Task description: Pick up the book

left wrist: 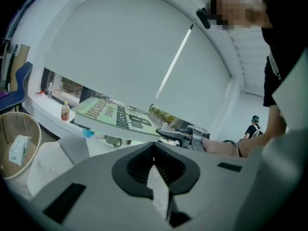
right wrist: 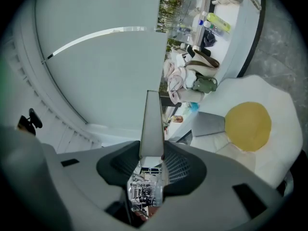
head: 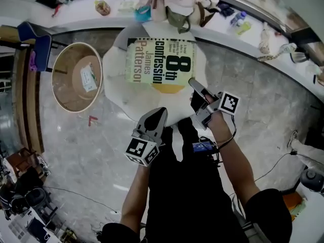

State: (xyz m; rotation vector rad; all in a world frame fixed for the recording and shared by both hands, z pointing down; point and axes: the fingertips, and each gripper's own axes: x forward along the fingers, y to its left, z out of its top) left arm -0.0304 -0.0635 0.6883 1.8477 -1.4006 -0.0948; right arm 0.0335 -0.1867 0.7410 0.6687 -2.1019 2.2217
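The book (head: 159,59), a pale green paperback with large black print, hangs face up over a white egg-shaped cushion (head: 116,80). My right gripper (head: 195,87) is shut on the book's near right corner. In the right gripper view the book (right wrist: 153,124) runs edge-on between the right gripper's (right wrist: 153,153) jaws. My left gripper (head: 158,114) hangs lower, nearer the person, apart from the book, with its jaws together and empty. From the left gripper (left wrist: 154,165) view the book (left wrist: 115,115) is seen tilted, with the right gripper (left wrist: 175,134) clamped on its edge.
A yellow round patch (right wrist: 248,126) marks the cushion below the book. A round wicker basket (head: 76,77) holding a small packet stands on the marble floor to the left. Bags and bottles crowd the white window ledge (head: 263,22) behind. A blue chair (head: 35,44) stands far left.
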